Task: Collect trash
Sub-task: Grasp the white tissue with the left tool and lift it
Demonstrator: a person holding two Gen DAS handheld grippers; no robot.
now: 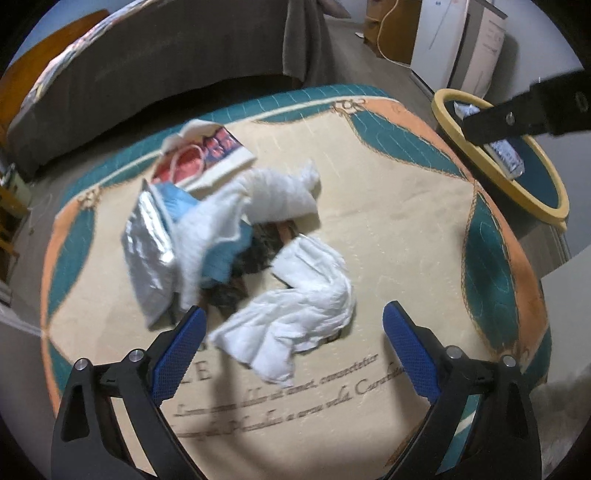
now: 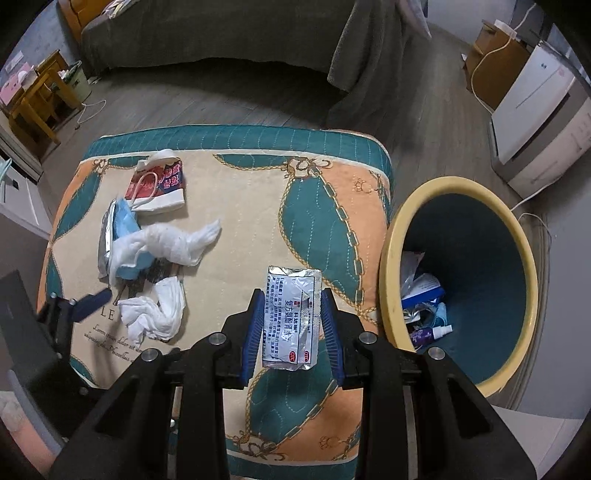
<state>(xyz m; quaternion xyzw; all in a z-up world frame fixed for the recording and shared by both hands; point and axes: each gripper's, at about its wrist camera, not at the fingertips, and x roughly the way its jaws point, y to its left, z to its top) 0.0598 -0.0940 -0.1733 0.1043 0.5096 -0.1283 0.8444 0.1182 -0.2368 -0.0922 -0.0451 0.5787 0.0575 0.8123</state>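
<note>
My right gripper [image 2: 291, 306] is shut on a silver medicine sachet [image 2: 291, 317] and holds it above the patterned table cloth [image 2: 325, 221], left of the yellow-rimmed bin [image 2: 391, 236]. In the left wrist view the sachet [image 1: 506, 155] hangs over the bin rim [image 1: 443, 110]. My left gripper [image 1: 293, 325] is open just above a crumpled white tissue [image 1: 303, 310]. Behind it lie a second white tissue [image 1: 280, 192], a silver foil pouch [image 1: 147, 243], a blue face mask [image 1: 221, 258] and a small red and white paper bag [image 1: 207, 151].
The bin holds several pieces of trash, among them a small bottle [image 2: 439, 330]. A grey-covered bed [image 2: 221, 33] stands behind the table. A white appliance [image 2: 539, 110] and a cardboard box [image 2: 495, 62] stand at the right. Wooden furniture [image 2: 40, 99] is at the left.
</note>
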